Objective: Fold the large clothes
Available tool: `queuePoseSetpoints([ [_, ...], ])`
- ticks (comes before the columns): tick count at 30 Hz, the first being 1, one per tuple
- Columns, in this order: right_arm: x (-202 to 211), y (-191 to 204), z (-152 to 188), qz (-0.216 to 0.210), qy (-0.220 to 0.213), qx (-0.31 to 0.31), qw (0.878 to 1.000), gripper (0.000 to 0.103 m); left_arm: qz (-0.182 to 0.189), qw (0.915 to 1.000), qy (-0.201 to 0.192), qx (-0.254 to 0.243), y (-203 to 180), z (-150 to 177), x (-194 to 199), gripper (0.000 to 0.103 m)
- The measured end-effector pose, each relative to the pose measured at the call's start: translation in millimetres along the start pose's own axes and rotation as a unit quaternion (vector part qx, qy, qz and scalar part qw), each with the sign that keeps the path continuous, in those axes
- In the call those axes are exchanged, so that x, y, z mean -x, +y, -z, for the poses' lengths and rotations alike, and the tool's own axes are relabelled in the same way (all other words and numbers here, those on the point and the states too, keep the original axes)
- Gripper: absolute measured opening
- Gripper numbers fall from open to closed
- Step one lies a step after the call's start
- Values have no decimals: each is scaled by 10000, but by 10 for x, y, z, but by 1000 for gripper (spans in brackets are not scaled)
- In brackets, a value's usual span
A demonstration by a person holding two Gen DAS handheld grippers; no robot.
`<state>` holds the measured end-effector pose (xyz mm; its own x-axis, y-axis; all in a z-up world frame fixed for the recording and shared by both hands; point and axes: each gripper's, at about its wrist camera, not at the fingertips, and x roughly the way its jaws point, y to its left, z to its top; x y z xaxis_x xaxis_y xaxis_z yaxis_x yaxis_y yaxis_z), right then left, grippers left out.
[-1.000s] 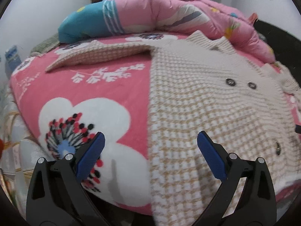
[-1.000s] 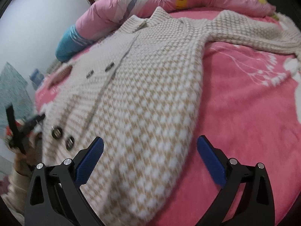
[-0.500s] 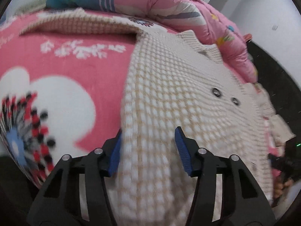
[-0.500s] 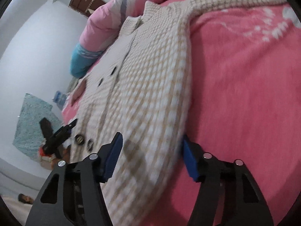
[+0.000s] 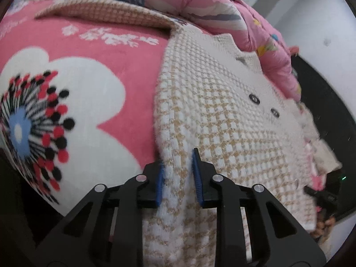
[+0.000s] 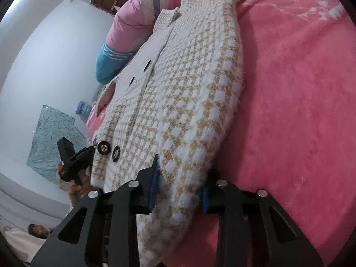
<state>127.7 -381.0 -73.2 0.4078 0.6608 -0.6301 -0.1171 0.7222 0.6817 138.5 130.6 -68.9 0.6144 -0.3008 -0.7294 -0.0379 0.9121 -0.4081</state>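
A cream and tan houndstooth cardigan [image 5: 222, 115] with dark buttons lies spread on the bed, one sleeve stretched toward the top left. My left gripper [image 5: 178, 171] is at the near left hem corner. Its jaws are closing and the blue pads [image 5: 159, 178] squeeze the knit between them. In the right wrist view the cardigan [image 6: 189, 89] runs away from my right gripper [image 6: 179, 187]. That gripper's jaws are closing too, with the right hem corner bunched between its pads [image 6: 153, 182]. Each gripper shows small in the other's view, the right gripper [image 5: 322, 198] and the left gripper [image 6: 73, 155].
A pink floral blanket [image 5: 89, 51] covers the bed [image 6: 289, 89]. A rolled pink and teal quilt [image 5: 211, 6] lies along the far side behind the collar. Off the bed are a patterned cloth [image 6: 51, 138], a water bottle [image 6: 83, 109] and a person [image 6: 37, 231] low down.
Both grippers sank toward the near hem and tilted. Their jaws went from wide open to clamped around the cardigan's two hem corners.
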Motion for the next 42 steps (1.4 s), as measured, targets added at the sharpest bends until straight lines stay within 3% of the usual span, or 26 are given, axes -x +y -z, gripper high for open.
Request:
queuePoseSetpoints([
  [3, 23, 40, 57, 201, -154, 49, 9997, 17, -323, 9989, -1, -340, -115, 8, 34, 19],
  [7, 105, 337, 10, 973, -553, 689, 9913, 8, -788, 9939, -110, -760, -311, -47, 153, 11],
  [12, 648, 762, -166, 848, -1358, 1299, 9785, 7, -807, 9880, -515, -1208, -543, -145, 636, 10],
  [15, 899, 833, -232, 593, -1504, 1363, 9774, 7, -777, 9860, -635, -1334, -633, -141, 922, 8],
  [21, 1225, 911, 93, 247, -1300, 1464, 9803, 7, -720, 9877, -513, -1291, -650, 142, 1433, 8],
  [25, 1340, 866, 472, 602, -762, 1626, 9819, 7, -581, 9919, -201, -1112, -565, 473, 1635, 8],
  [27, 1284, 710, 570, 725, -363, 1451, 9861, 8, -607, 9927, 15, -1041, -519, 652, 1556, 9],
  [29, 1158, 488, 571, 929, 64, 1112, 9894, 18, -807, 9915, 361, -954, -424, 808, 1319, 17],
  [31, 1015, 277, 469, 1527, 482, 748, 9843, 32, -895, 9917, 582, -710, -285, 869, 1157, 19],
  [33, 1054, 188, 332, 2085, 415, 630, 9751, 33, -922, 9930, 561, -472, -143, 860, 1156, 25],
  [37, 1248, 349, -50, 2135, -275, 751, 9737, 61, -966, 9951, 112, -165, 42, 668, 1310, 39],
  [39, 1182, 568, -258, 2075, -634, 1117, 9698, 66, -1069, 9942, -65, -119, 92, 496, 1299, 44],
  [40, 1070, 688, -373, 1913, -772, 1268, 9702, 71, -1116, 9936, -183, -78, 103, 391, 1281, 48],
  [42, 768, 858, -549, 1464, -844, 1400, 9756, 73, -1165, 9920, -481, 92, 154, 126, 1225, 50],
])
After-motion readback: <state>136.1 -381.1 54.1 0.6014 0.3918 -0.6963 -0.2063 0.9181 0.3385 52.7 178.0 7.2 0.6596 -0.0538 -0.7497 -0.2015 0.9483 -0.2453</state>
